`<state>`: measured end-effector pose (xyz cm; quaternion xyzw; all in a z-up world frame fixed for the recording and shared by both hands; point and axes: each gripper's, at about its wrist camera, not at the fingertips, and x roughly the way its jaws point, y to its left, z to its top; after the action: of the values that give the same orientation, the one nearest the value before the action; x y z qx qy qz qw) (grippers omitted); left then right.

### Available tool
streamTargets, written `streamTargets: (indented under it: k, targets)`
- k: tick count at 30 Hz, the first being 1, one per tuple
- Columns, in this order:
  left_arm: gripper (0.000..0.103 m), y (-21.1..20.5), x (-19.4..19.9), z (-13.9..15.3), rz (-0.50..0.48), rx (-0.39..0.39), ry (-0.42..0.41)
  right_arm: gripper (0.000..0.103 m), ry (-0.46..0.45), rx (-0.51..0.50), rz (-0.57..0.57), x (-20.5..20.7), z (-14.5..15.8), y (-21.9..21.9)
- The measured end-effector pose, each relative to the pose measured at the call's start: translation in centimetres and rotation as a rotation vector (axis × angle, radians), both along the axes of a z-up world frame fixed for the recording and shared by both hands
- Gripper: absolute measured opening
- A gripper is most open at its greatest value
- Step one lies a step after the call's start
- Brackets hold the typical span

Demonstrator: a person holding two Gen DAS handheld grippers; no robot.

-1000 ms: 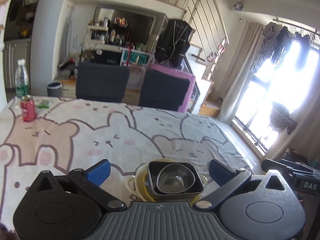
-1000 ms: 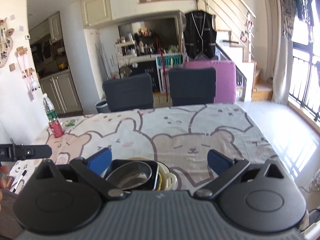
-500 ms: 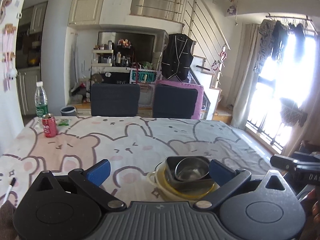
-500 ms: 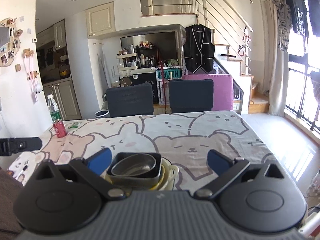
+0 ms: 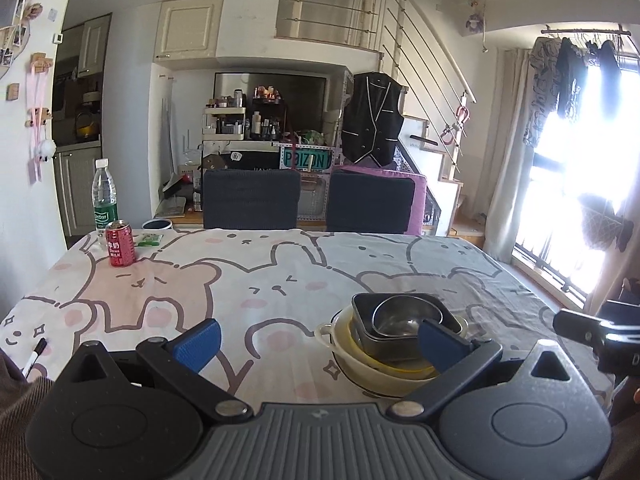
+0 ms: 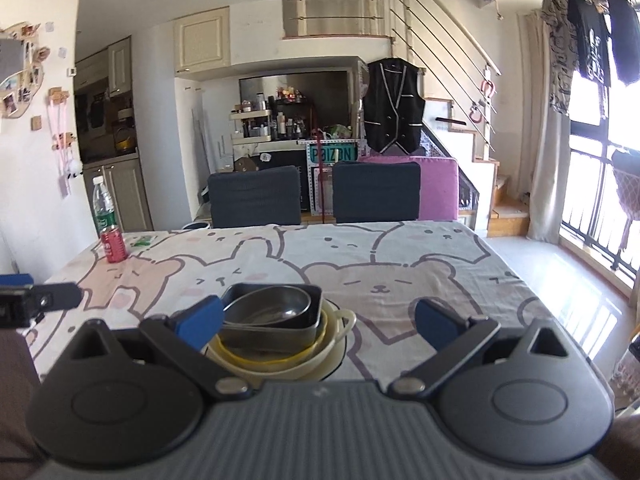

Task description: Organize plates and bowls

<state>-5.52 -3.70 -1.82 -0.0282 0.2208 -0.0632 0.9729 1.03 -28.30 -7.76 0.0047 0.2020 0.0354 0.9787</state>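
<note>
Dishes (image 5: 394, 334) sit nested near us; we hold both the left gripper (image 5: 318, 338) and the right gripper (image 6: 318, 318) wide, empty; stacking looks done, nothing left to grasp.

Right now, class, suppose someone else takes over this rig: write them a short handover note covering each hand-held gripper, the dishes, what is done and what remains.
Left hand-held gripper: open, holding nothing.
Right hand-held gripper: open, holding nothing.
Dishes: one nested stack on the tablecloth, at the near edge. A round metal bowl sits in a dark square dish, which sits in a yellow bowl inside a cream two-handled dish.
Done: every dish in view is stacked.
Left: probably nothing; no loose plates or bowls show. A red can and water bottle stand at the far left corner.
</note>
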Motion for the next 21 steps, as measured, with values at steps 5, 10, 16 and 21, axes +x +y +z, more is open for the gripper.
streamTargets:
  k: [5, 10, 16, 21]
  targets:
    - [0.103, -0.9, 0.0, -0.7, 0.003, 0.054, -0.015, 0.103, -0.005, -0.031, -0.012, -0.5, -0.7, -0.3]
    - [0.103, -1.4, 0.2, -1.3, -0.008, 0.068, -0.007, 0.103, -0.005, -0.038, -0.017, -0.4, -0.8, -0.7]
    - [0.103, -1.8, 0.0, -1.6, -0.019, 0.064, 0.002, 0.103, -0.001, -0.04, -0.018, -0.5, -1.2, -0.8]
    - [0.103, -2.0, -0.2, -1.7, -0.029, 0.069, 0.005, 0.103, -0.001, -0.049, -0.021, -0.5, -1.2, -0.3]
